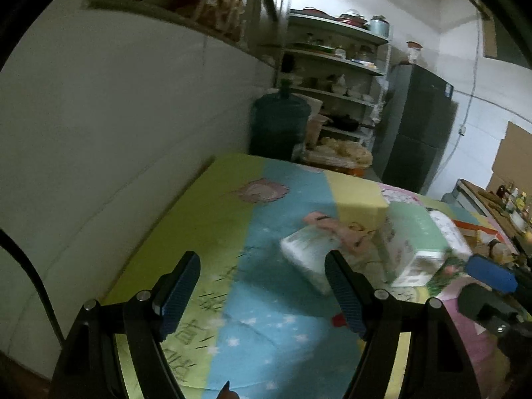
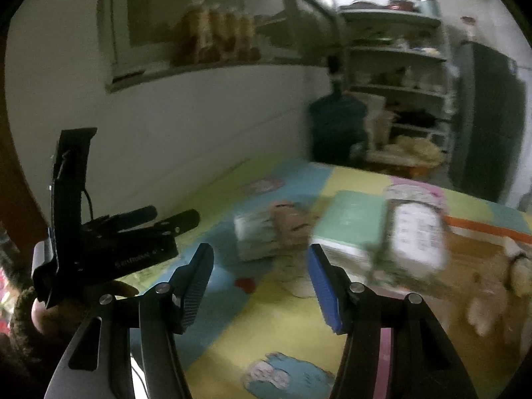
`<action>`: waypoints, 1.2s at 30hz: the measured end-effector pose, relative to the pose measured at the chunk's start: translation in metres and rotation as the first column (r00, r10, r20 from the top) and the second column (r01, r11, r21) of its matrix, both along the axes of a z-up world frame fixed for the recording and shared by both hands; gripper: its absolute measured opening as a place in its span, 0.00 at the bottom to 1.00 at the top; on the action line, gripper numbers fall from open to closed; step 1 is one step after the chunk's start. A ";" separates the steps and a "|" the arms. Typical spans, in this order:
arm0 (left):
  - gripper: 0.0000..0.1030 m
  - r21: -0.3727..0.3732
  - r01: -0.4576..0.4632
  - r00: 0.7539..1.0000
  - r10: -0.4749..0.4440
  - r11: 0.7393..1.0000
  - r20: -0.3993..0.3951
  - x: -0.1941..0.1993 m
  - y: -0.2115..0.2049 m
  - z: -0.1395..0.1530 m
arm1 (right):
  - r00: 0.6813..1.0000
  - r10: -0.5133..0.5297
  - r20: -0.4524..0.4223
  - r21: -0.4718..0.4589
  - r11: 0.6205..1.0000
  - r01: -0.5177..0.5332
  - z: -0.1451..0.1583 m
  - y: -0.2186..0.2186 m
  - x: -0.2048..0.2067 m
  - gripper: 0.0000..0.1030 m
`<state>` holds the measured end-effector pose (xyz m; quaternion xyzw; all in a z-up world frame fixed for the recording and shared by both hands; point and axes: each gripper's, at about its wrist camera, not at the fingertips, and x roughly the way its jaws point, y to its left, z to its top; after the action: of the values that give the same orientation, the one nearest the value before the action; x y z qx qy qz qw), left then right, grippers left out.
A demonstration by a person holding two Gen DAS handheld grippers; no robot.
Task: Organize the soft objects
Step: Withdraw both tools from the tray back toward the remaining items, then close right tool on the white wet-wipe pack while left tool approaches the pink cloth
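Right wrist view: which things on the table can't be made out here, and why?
- Printed package: motion blur smears its label; the text is unreadable.
- Plush toy: blurred and partly cut off by the lens rim at right; its shape is unclear.
- White tissue pack: blurred here; the left wrist view shows it more clearly, though the left gripper's finger covers one corner.
- Orange-edged box: mostly hidden behind the package.

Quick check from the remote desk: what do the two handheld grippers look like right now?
Both are black frames with silver pivot bolts. The left gripper has dark, textured finger pads with blue edges. The right gripper has one dark textured pad and one showing bright blue. From the right wrist view, the left unit carries faint white lettering, too blurred to read, and a thin black cable.
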<state>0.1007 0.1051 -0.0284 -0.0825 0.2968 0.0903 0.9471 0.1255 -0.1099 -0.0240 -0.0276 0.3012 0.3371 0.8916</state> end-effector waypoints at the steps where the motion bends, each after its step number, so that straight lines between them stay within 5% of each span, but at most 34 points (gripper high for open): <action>1: 0.75 0.002 -0.008 1.000 0.008 1.000 -0.002 -0.002 0.004 -0.002 | 1.000 0.029 -0.005 -0.012 1.000 -0.029 -0.003 0.010 0.005 0.58; 11: 0.75 -0.022 -0.055 0.998 0.054 0.998 -0.043 -0.009 0.030 -0.024 | 0.982 0.164 -0.099 -0.142 0.974 -0.177 -0.031 0.089 0.066 0.58; 30: 0.75 -0.067 -0.065 0.996 0.061 0.996 -0.060 -0.007 0.047 -0.034 | 0.989 0.109 -0.103 -0.384 0.913 -0.140 -0.071 0.138 0.097 0.58; 33: 0.75 -0.072 -0.068 0.996 0.064 0.995 -0.061 -0.009 0.047 -0.034 | 0.995 0.084 -0.057 -0.437 0.894 -0.101 -0.073 0.144 0.094 0.37; 36: 0.75 -0.077 -0.067 0.996 0.062 0.995 -0.063 -0.010 0.044 -0.033 | 0.994 0.085 -0.066 -0.400 0.911 -0.104 -0.067 0.141 0.093 0.26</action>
<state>0.0911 0.1492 -0.0609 -0.1267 0.3260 0.1114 0.9302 0.2183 0.0310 -0.0908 -0.2170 0.3835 0.3112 0.8420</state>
